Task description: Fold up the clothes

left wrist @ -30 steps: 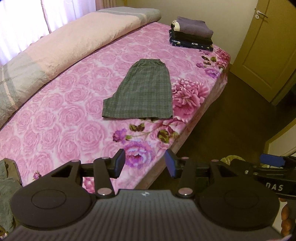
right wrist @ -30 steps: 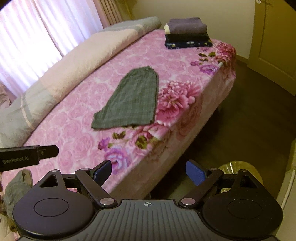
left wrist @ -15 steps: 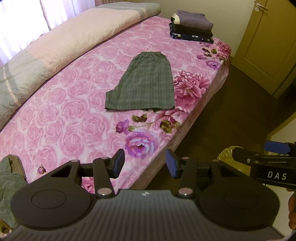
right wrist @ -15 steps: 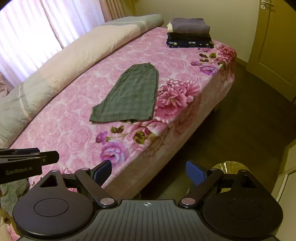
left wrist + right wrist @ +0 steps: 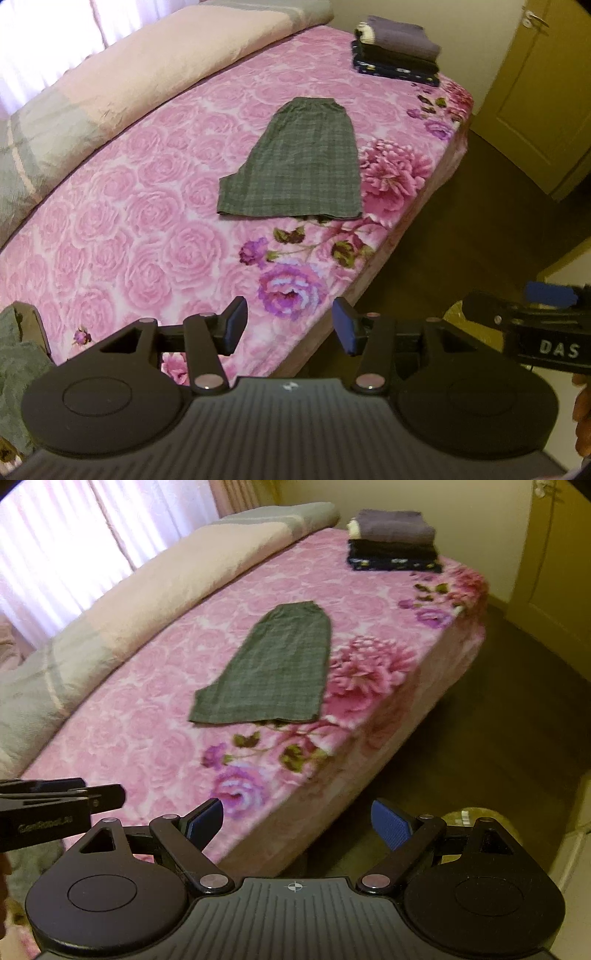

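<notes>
Green plaid shorts (image 5: pixel 295 166) (image 5: pixel 269 672) lie flat on the pink floral bedspread (image 5: pixel 129 229) (image 5: pixel 147 731), folded lengthwise with the waistband at the far end. My left gripper (image 5: pixel 290 325) hovers open over the bed's near edge, well short of the shorts, with nothing between its fingers. My right gripper (image 5: pixel 297 821) hangs open and wider, over the bed's edge and the floor, also empty. Each gripper shows at the side of the other's view: the right gripper body (image 5: pixel 535 325), the left gripper body (image 5: pixel 55 805).
A stack of folded clothes (image 5: pixel 399 51) (image 5: pixel 393 541) sits at the bed's far corner. A rolled pink and grey duvet (image 5: pixel 147 74) (image 5: pixel 147 590) runs along the far side. Crumpled green cloth (image 5: pixel 14 365) lies at the lower left. Dark floor, a yellowish bin (image 5: pixel 476 816) and a door (image 5: pixel 535 92) are to the right.
Both hands have drifted a little along the bed's near edge, so the bed sits slightly differently in both views. The shorts have not moved and both grippers stay open.
</notes>
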